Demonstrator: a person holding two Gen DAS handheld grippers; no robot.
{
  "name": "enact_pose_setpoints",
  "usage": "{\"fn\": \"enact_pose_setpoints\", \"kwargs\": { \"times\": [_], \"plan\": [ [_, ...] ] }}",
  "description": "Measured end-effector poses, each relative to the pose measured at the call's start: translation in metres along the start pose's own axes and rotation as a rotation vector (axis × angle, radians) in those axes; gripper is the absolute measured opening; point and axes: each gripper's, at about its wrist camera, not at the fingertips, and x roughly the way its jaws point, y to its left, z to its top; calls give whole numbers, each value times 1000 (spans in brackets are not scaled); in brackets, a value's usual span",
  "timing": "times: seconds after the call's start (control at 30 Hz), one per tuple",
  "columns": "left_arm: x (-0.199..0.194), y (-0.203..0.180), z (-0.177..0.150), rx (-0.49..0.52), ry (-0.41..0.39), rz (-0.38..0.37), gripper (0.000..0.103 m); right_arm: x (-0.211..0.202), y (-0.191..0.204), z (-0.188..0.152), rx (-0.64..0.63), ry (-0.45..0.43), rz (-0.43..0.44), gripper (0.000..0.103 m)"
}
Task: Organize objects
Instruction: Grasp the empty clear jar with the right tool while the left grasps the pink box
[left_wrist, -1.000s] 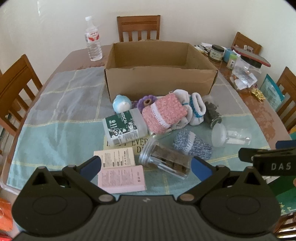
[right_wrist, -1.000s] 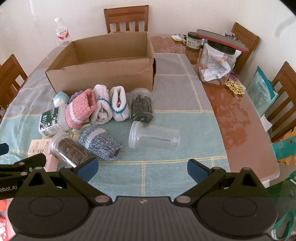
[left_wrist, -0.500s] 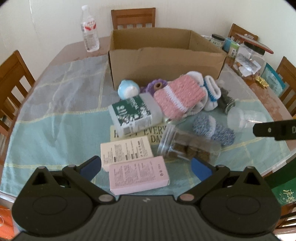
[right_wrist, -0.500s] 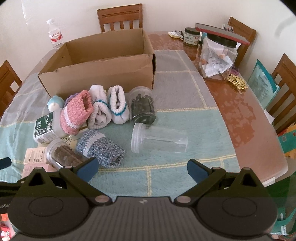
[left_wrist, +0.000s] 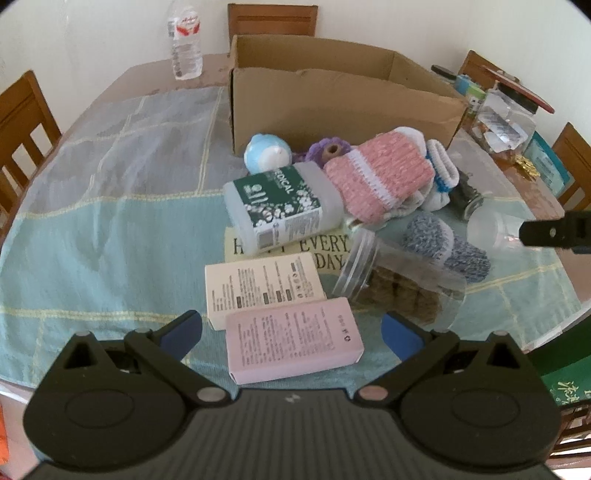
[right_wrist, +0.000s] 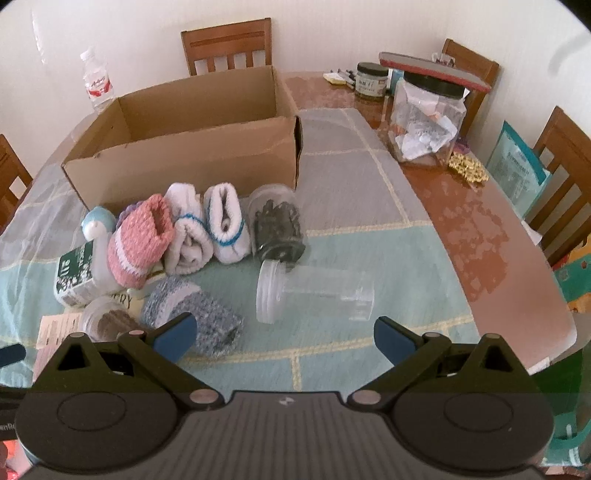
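Note:
An open cardboard box (left_wrist: 332, 107) (right_wrist: 192, 155) stands at the back of the cloth. In front of it lie a pink sock roll (left_wrist: 380, 177), white sock rolls (right_wrist: 207, 229), a blue-grey sock roll (right_wrist: 192, 314), a green-labelled bottle (left_wrist: 280, 206), a jar of brown pieces (left_wrist: 402, 288) and a dark-filled jar (right_wrist: 279, 225). My left gripper (left_wrist: 291, 332) is open, its fingers straddling a pink box (left_wrist: 291, 343) beside a white box (left_wrist: 262, 288). My right gripper (right_wrist: 284, 336) is open just short of an empty clear jar (right_wrist: 314, 291) on its side.
A water bottle (left_wrist: 184, 44) stands at the back left. A large jar of papers (right_wrist: 424, 122), a dark-lidded jar (right_wrist: 371, 81) and a teal packet (right_wrist: 517, 170) crowd the bare wooden table (right_wrist: 498, 240) on the right. Wooden chairs (right_wrist: 229, 44) ring the table.
Both grippers have moved forward and lower toward the objects. The left one has closed in on the pink and white boxes, the right one on the empty clear jar. Both stay open.

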Motion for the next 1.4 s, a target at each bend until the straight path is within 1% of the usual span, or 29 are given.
{"fn": "enact_pose_setpoints", "kwargs": {
  "times": [0.17, 0.23, 0.37, 0.57, 0.83, 0.97, 1.03, 1.2, 1.3, 1.4],
  "plan": [
    [3, 4, -1, -53, 0, -7, 102, 12, -4, 11, -33, -28, -45, 103],
    [5, 5, -1, -83, 7, -10, 102, 20, -7, 17, -26, -38, -59, 103],
    [8, 2, -1, -129, 17, 7, 102, 37, -9, 27, -22, -32, -32, 103],
    [13, -8, -2, -136, 30, 59, 102, 54, -13, 26, -86, 9, -29, 103],
    [20, -13, -6, -125, 43, 126, 102, 54, -32, 17, -138, 48, 0, 103],
    [22, -17, -7, -113, 31, 148, 102, 56, -42, 13, -134, 63, 16, 103],
    [23, -20, -7, -102, 26, 158, 100, 57, -46, 13, -119, 69, 27, 103],
    [27, -27, -6, -73, 30, 147, 94, 66, -53, 13, -69, 107, 45, 103],
    [28, -28, -5, -64, 31, 151, 94, 72, -54, 14, -48, 118, 52, 103],
    [30, -27, -4, -65, 33, 142, 94, 79, -49, 16, -63, 122, 53, 103]
  ]
}}
